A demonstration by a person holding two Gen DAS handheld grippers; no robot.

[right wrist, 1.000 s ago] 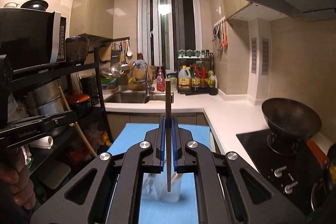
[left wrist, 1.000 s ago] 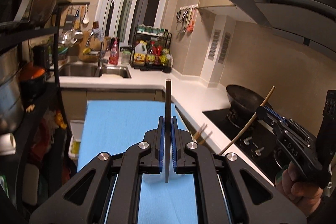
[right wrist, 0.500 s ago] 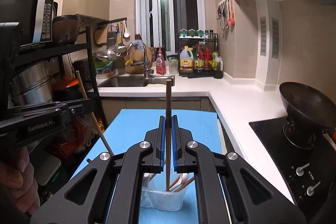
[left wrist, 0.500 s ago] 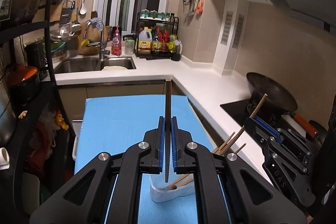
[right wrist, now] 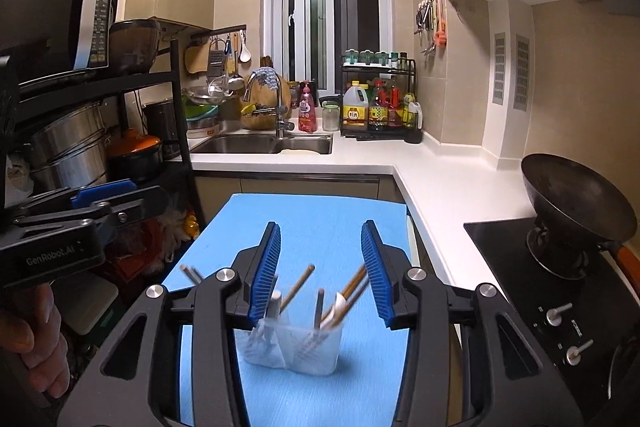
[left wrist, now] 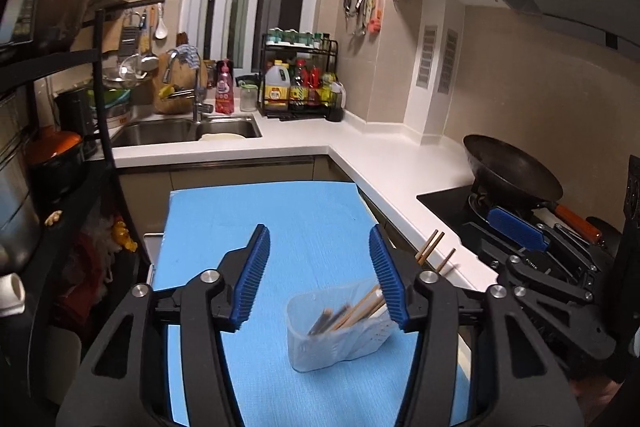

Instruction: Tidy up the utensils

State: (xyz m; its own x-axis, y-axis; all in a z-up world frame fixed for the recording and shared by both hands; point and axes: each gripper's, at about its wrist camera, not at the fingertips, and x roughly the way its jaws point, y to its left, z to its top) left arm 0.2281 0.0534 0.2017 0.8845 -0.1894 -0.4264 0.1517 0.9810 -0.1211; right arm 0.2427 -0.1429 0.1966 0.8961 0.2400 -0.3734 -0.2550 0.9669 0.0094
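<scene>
A clear plastic holder (left wrist: 340, 331) stands on the blue mat (left wrist: 264, 219). Several wooden chopsticks (left wrist: 356, 309) lean inside it, tips sticking out to the right. My left gripper (left wrist: 320, 275) is open and empty just above and left of the holder. In the right wrist view the holder (right wrist: 296, 347) has two compartments with chopsticks (right wrist: 296, 287) and a white utensil (right wrist: 334, 309) in them. My right gripper (right wrist: 320, 271) is open and empty right above it. Each gripper shows at the edge of the other's view.
A white counter (right wrist: 440, 183) runs along the right to a sink (right wrist: 264, 143). A black wok (right wrist: 576, 203) sits on the hob (left wrist: 452, 203). A black rack (right wrist: 80, 131) with pots stands at the left. A bottle rack (right wrist: 376, 103) stands at the back.
Both grippers held a chopstick upright, moved down over the holder, then opened. The two chopsticks now lie in the holder and both grippers are empty.
</scene>
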